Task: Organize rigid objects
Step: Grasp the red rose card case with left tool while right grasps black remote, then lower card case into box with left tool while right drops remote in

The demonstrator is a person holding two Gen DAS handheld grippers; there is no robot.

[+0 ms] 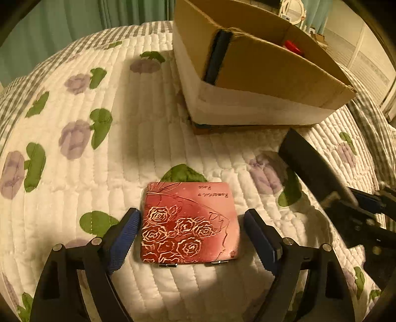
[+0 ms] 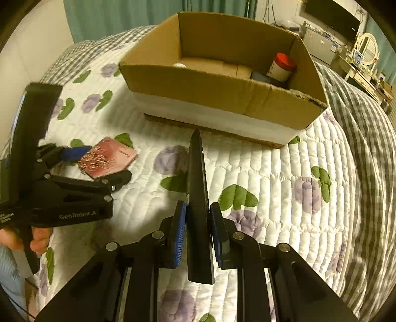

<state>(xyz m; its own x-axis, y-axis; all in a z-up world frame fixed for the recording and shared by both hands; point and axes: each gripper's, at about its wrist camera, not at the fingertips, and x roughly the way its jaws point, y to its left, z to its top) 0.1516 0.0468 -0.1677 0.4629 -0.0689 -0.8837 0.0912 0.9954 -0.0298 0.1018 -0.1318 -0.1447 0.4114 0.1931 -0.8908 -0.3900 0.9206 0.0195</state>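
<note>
Where readable, red case (image 1: 189,223) says "Romantic Rose".

This is a bedroom in a home. There is a bed with a soft flower quilt (image 2: 272,173), green curtains (image 2: 123,19) behind it, and a little dressing table with a round mirror (image 2: 368,48).
</note>
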